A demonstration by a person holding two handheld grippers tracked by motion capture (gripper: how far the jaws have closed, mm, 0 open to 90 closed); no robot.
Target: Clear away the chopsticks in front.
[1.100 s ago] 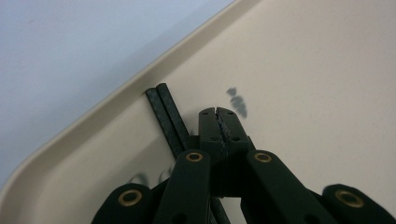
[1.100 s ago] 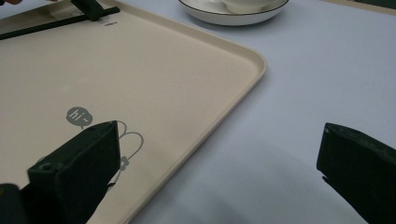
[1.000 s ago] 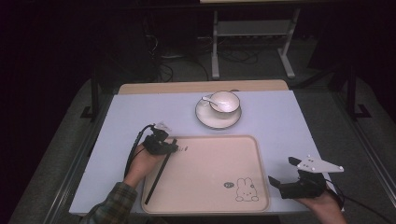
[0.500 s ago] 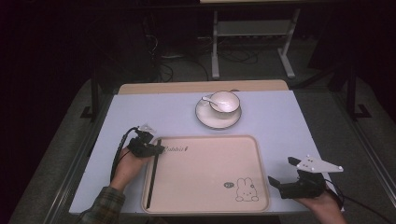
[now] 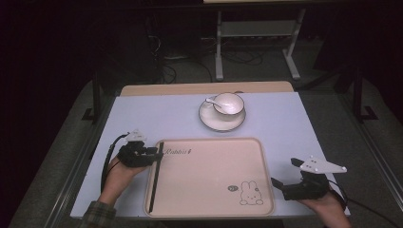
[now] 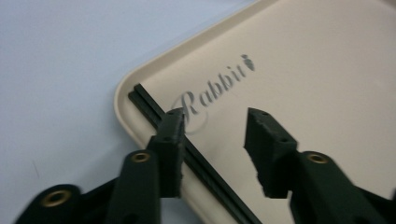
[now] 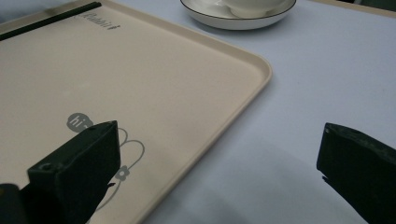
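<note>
I see black chopsticks (image 5: 156, 175) flat along the tray's (image 5: 209, 213) left rim — left gripper (image 6: 212, 135) spread, empty. Right gripper (image 7: 224, 172) wide, straddling the tray's right edge.

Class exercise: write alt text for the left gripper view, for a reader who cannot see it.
An open black claw hovers over the corner of a beige tray printed "Rabbit", which sits on a pale blue table. A thin black stick lies in the tray along its edge, passing beneath one claw finger.
</note>
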